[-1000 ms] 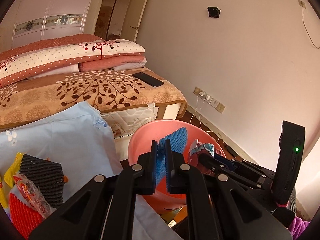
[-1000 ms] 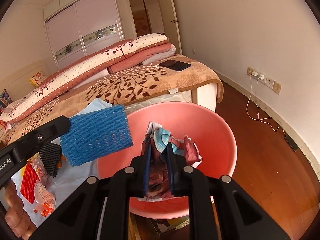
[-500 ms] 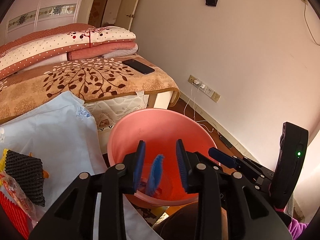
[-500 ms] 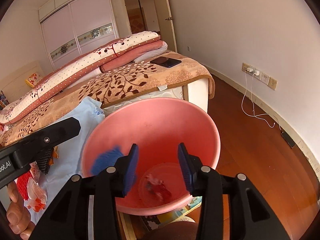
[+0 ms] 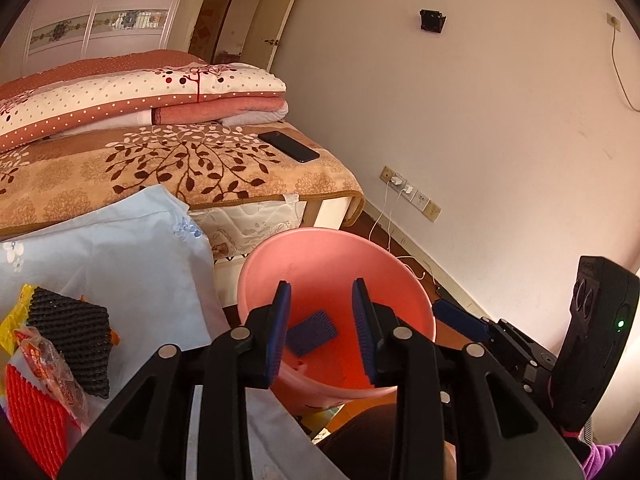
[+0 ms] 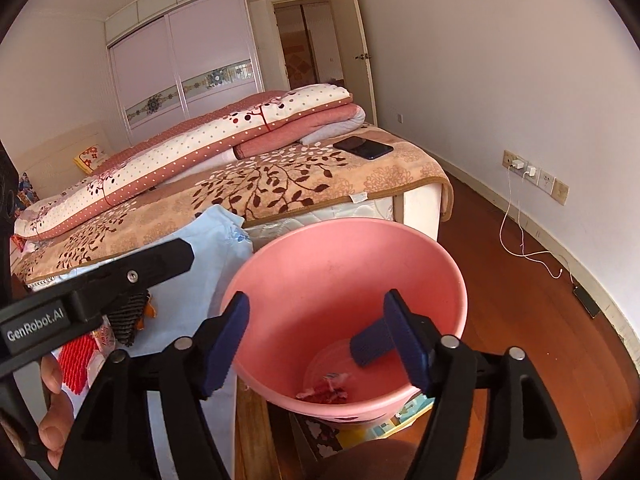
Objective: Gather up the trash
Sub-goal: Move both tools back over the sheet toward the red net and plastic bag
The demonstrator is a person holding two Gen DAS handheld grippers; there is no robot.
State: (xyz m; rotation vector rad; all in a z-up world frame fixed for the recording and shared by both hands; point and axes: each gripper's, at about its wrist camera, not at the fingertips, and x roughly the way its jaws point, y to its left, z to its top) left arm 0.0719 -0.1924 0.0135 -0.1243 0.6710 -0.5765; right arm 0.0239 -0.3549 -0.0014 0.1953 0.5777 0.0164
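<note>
A pink basin (image 5: pixel 256 280) (image 6: pixel 440 264) stands on the floor by the bed. Inside it lie a blue foam net (image 5: pixel 311 333) (image 6: pixel 370 345) and a crumpled red wrapper (image 6: pixel 328 390). My left gripper (image 5: pixel 320 332) is open and empty above the basin's near rim. My right gripper (image 6: pixel 320 344) is open wide and empty over the basin. On the light blue cloth (image 5: pixel 120 248) to the left lie a black foam net (image 5: pixel 72 336), a red foam net (image 5: pixel 34 420) and a clear snack wrapper (image 5: pixel 52 368).
A bed (image 6: pixel 280 184) with folded quilts (image 6: pixel 200 140) and a black phone (image 6: pixel 364 147) lies behind the basin. Wooden floor (image 6: pixel 520 300) with a charger cable (image 6: pixel 520 240) runs along the right wall. The left gripper's body (image 6: pixel 92 292) crosses the right wrist view.
Both grippers opened. The blue foam net dropped from the left gripper and the red wrapper from the right gripper into the basin.
</note>
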